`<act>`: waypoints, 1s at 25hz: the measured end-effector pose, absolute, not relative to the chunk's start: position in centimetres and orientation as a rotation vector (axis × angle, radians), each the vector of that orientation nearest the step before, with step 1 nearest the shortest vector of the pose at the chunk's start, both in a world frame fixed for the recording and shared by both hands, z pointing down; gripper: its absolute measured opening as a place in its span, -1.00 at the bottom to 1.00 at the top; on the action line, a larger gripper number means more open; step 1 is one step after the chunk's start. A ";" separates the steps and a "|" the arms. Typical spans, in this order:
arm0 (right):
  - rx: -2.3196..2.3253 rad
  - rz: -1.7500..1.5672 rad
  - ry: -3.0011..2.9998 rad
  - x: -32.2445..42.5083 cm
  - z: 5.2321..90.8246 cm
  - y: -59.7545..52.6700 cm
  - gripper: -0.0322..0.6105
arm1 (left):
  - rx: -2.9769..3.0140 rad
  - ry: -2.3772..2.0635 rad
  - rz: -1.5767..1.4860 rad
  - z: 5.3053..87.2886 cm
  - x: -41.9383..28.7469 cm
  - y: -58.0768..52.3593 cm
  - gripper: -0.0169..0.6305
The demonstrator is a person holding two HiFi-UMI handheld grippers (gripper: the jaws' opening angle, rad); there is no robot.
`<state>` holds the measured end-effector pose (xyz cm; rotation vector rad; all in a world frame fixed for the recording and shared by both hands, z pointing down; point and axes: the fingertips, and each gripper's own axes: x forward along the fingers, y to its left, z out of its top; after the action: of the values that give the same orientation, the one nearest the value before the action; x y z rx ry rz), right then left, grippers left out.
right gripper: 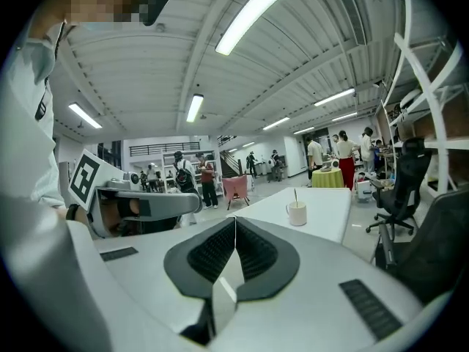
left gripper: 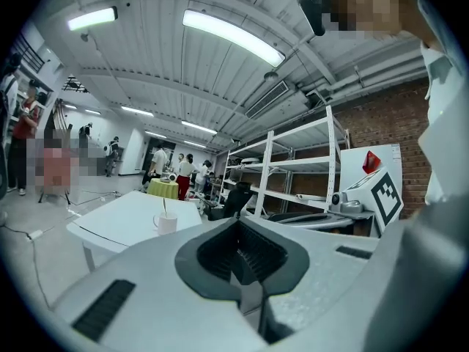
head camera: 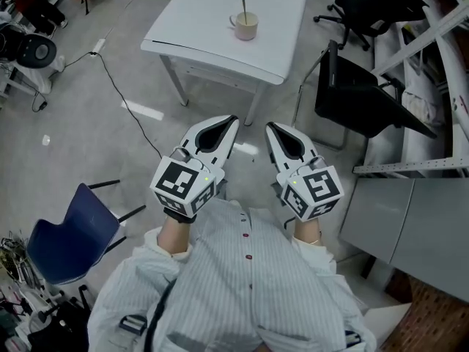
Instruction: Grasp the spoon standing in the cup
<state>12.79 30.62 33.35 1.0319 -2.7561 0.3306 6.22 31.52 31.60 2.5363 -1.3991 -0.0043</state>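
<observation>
A white cup [head camera: 246,26] stands on the white table [head camera: 198,20] far ahead of me, with a thin spoon [head camera: 244,7] upright in it. The left gripper view shows the cup [left gripper: 165,222] small and distant, and so does the right gripper view, where the cup [right gripper: 297,213] sits with its spoon [right gripper: 295,195]. My left gripper [head camera: 232,121] and right gripper [head camera: 270,127] are held side by side close to my chest, well short of the table. Both sets of jaws are shut with nothing between them.
A black office chair [head camera: 363,94] stands right of the table and another [head camera: 366,9] behind it. A blue chair [head camera: 69,237] is at my lower left. A cable [head camera: 121,97] runs across the floor. Metal shelving [head camera: 432,72] lines the right side. People stand in the distance.
</observation>
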 end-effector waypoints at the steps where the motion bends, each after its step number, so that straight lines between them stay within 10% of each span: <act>1: 1.035 0.333 -2.749 12.3 33.5 29.7 -0.87 | 2.538 -1.395 -0.008 31.6 5.7 30.4 -0.92; 25: 1.263 0.389 -2.632 1.6 35.4 10.1 -0.87 | 2.617 -1.190 0.046 33.5 -6.3 10.6 -0.92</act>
<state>1.59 10.06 35.44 1.2626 -2.6321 0.3891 -6.32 10.56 33.45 2.6165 -1.1897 0.0456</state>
